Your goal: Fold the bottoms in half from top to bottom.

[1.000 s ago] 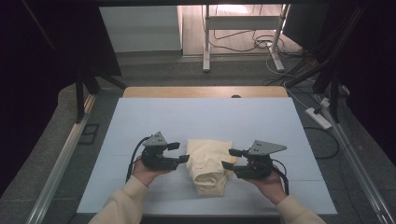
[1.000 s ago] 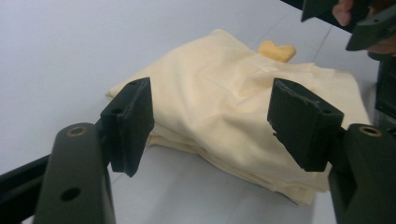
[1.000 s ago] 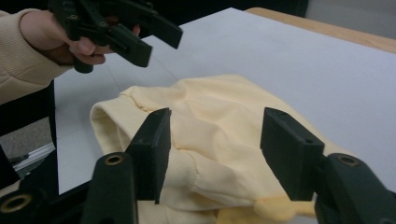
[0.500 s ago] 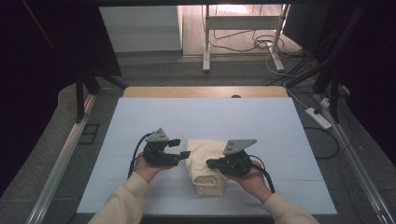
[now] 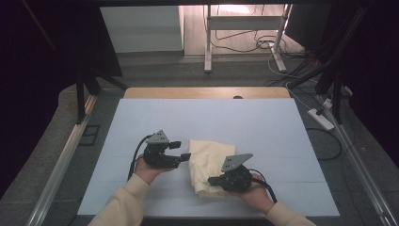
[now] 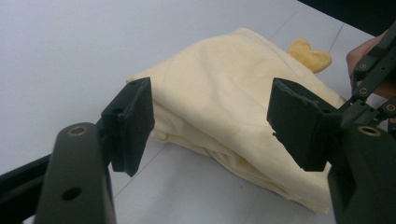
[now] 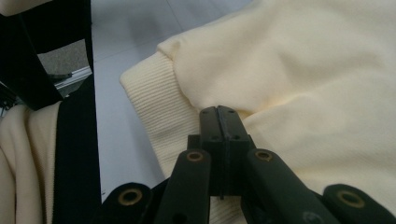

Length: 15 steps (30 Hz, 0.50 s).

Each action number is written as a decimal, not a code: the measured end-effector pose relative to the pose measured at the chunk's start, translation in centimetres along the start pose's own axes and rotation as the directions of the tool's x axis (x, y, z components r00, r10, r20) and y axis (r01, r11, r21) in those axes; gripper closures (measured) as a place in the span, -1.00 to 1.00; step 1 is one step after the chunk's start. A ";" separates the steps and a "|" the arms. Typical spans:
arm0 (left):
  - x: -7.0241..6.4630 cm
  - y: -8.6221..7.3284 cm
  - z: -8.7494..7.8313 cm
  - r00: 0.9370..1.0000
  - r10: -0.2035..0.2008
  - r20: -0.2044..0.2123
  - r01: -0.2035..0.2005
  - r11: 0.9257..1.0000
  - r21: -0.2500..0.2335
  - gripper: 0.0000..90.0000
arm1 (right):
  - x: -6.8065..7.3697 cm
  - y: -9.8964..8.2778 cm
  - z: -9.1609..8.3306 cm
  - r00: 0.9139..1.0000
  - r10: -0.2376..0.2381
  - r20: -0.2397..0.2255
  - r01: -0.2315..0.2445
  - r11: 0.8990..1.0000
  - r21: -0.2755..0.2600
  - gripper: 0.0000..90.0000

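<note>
Folded cream garment (image 5: 209,165) sits near front edge of worktop (image 5: 211,117), roughly mid-width; wide bare worktop behind it and to both sides. Your left tool (image 5: 184,150) held level at garment's left edge, jaws apart, straddling folded corner without pressing. Your right tool (image 5: 212,181) low at garment's front right part, jaws fully together against fabric by ribbed cuff (image 7: 154,112); grip on cloth unclear.

The folded garment (image 5: 209,162) lies on the table (image 5: 263,127), toward its near edge and close to its middle. The left gripper (image 5: 184,156) sits just left of the garment's far part. The right gripper (image 5: 212,181) rests over the garment's near right part.
</note>
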<state>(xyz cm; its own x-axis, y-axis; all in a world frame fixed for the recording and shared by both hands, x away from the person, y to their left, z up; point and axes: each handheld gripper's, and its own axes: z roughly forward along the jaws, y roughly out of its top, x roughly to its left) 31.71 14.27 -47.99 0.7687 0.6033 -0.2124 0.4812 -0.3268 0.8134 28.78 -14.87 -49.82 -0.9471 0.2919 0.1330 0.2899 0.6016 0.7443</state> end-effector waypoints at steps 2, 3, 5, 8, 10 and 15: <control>0.0 0.0 0.1 1.000 0.001 0.000 -0.001 1.000 0.000 -0.29 | -0.1 -0.2 0.0 1.000 0.004 -0.008 -0.004 1.000 0.000 1.00; 0.0 0.0 0.1 1.000 0.003 -0.001 -0.003 1.000 0.002 -0.29 | -0.1 -0.3 0.0 1.000 0.008 -0.011 -0.008 1.000 -0.006 1.00; 0.0 -0.1 0.1 1.000 0.006 -0.006 -0.006 1.000 0.004 -0.29 | -0.1 -0.4 0.0 1.000 0.017 -0.015 -0.017 1.000 -0.020 1.00; 0.0 -0.1 0.1 1.000 0.009 -0.007 -0.009 1.000 0.000 -0.29 | -0.2 -0.4 -0.3 1.000 0.005 -0.006 -0.005 0.999 -0.050 0.99; -0.1 -0.1 0.0 1.000 0.012 -0.008 -0.012 1.000 -0.005 -0.30 | -0.3 -0.1 -0.9 1.000 0.025 -0.002 -0.025 0.995 -0.092 0.99; -0.3 -0.1 -0.4 1.000 0.015 -0.010 -0.016 1.000 -0.017 -0.32 | -0.9 0.4 -3.2 0.997 0.043 0.058 -0.032 0.983 -0.179 0.99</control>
<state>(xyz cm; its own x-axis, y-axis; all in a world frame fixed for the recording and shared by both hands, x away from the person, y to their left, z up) 31.26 14.45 -47.83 0.7718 0.6053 -0.1946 0.4621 -0.3238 0.8256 29.30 -17.26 -47.61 -0.9242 0.3603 0.1269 0.2911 0.4493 0.8447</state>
